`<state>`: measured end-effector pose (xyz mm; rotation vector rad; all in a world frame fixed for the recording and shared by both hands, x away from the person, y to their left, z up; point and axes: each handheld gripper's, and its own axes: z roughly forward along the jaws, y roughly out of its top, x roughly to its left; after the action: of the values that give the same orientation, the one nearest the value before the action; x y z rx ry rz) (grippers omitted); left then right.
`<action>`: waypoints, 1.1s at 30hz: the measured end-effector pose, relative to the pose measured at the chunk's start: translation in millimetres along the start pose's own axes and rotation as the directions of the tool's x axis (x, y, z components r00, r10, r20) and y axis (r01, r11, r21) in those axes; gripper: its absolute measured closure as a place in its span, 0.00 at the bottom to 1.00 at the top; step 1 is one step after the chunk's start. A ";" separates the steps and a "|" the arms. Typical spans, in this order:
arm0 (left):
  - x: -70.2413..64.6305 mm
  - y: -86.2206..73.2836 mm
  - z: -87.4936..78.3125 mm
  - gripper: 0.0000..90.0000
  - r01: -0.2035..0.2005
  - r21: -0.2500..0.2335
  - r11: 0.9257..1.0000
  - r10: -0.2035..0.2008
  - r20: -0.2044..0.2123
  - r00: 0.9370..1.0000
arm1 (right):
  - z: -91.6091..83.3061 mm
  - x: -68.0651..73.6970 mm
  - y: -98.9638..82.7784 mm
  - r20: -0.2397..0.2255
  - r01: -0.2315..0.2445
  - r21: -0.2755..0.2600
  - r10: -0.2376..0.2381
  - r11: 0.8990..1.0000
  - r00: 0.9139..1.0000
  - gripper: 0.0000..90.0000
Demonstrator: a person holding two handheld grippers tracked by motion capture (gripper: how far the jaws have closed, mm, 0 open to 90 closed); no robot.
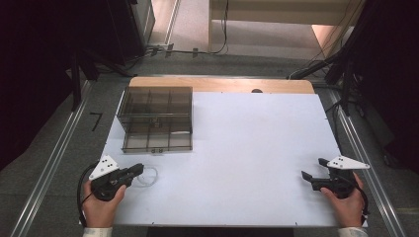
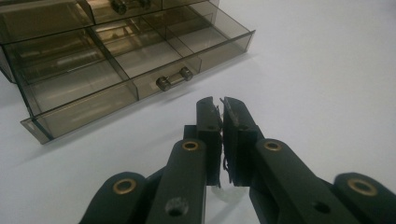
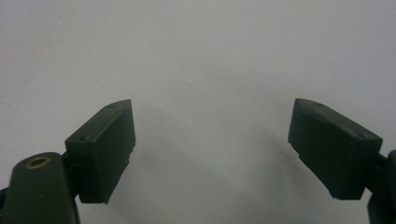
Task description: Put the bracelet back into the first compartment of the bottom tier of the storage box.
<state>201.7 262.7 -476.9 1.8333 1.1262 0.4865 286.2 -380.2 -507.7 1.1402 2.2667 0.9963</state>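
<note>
At seven o'clock my left gripper (image 1: pixel 140 170) pinches a clear ring (image 1: pixel 148 176); right gripper (image 1: pixel 312 169) gapes; I'd lift toward the drawer (image 1: pixel 157 139) gently.

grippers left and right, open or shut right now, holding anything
left gripper: jaws shut, possibly pinching something thin and clear; can't tell what.
right gripper: jaws wide open, holding nothing.

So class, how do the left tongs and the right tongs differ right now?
The left tongs have their jaws closed together; the right tongs have theirs spread wide. The left tongs point at the smoky plastic drawer box; the right tongs face bare white table. Both are black and hand-held.
</note>
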 end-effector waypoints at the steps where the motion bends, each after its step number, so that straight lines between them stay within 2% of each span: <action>1: -0.1 0.6 -0.8 0.96 0.001 -0.003 1.000 -0.001 -0.002 1.000 | 0.1 0.1 0.0 0.000 -0.001 0.000 0.001 1.000 1.000 0.15; 19: 9.4 5.1 -12.6 0.96 0.034 -0.018 0.999 -0.035 -0.035 0.999 | 0.4 0.3 0.1 0.003 0.000 0.002 0.000 1.000 1.000 0.15; 24: 10.8 8.4 -10.5 0.96 0.028 -0.012 1.000 -0.028 -0.048 0.998 | 0.4 0.3 0.1 0.004 -0.001 0.002 0.001 1.000 1.000 0.15; 26: 11.6 9.7 -9.3 0.96 0.026 -0.011 1.000 -0.026 -0.050 0.998 | 0.7 0.4 0.2 0.007 -0.001 0.003 0.001 1.000 1.000 0.12; 33: 18.0 12.0 -10.5 0.96 0.037 -0.021 0.999 -0.039 -0.063 0.997 | 0.7 0.0 0.2 0.005 -0.003 0.002 0.003 1.000 1.000 0.12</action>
<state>209.5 281.1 -463.5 1.7871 1.1924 0.5349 286.8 -379.8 -508.0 1.1457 2.2628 0.9915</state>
